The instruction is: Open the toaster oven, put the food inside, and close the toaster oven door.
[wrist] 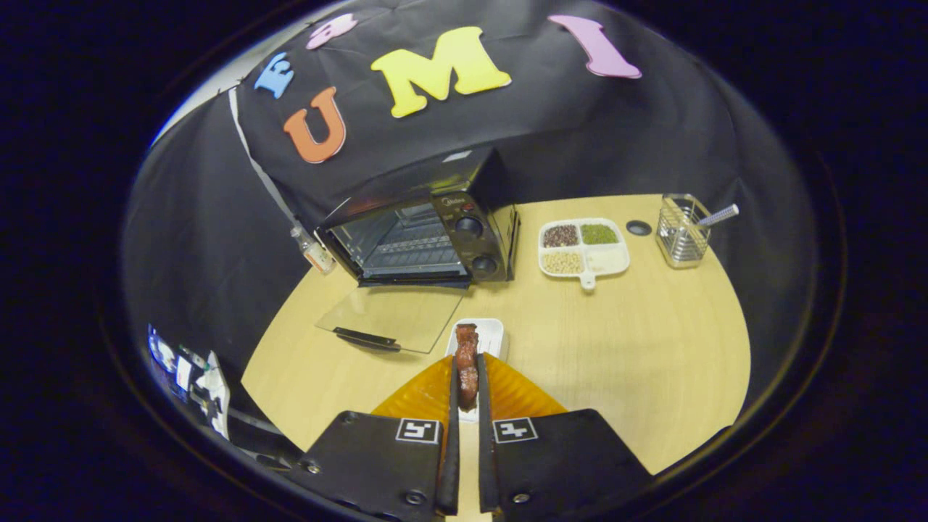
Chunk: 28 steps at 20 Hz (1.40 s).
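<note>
- I've got the gripper [467, 388] clamped on the food [466, 362], a reddish-brown strip pinched upright between both fingers.
- Under it I see a small white plate [493, 335] on the wooden table [652, 362]; whether the food touches it, I can't tell.
- Ahead and a bit left stands the toaster oven [424, 235], its glass door [388, 319] folded down flat, wire rack showing inside.
- Right of the oven: a divided tray [583, 250] of beans and grains, then a wire holder [681, 232].
</note>
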Available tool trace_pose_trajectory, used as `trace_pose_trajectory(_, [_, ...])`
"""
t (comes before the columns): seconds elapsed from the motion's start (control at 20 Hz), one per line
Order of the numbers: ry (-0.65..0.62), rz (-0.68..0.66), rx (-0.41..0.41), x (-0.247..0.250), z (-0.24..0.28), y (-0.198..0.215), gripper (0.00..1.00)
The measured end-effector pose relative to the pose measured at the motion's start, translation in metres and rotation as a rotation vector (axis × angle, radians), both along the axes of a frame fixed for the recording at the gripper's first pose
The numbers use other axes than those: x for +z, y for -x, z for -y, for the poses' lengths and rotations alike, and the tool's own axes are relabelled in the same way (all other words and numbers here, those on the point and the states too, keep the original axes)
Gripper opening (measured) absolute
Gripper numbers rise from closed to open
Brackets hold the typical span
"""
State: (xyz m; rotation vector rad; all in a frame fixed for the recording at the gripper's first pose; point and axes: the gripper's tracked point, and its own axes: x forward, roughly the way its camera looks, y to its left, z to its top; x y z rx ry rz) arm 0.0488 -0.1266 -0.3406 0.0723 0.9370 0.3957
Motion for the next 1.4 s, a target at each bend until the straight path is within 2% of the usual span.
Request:
trace_pose_trajectory(0.25, [0.063, 0.135, 0.089, 0.038, -0.057, 0.011, 0.14])
trace_pose_trajectory(0.45, [0.14, 0.226, 0.155, 0.048, -0.104, 0.014, 0.14])
trace_pose_trajectory(0.55, [0.159, 0.264, 0.162, 0.049, -0.125, 0.014, 0.14])
trace_pose_trajectory(0.95, [0.103, 0.413, 0.09, 0.04, -0.198, -0.011, 0.14])
trace_pose_trajectory(1.25, [0.017, 0.42, 0.019, 0.015, -0.232, -0.036, 0.1])
trace_pose_trajectory(1.4, [-0.091, 0.388, -0.05, 0.003, -0.241, -0.053, 0.1])
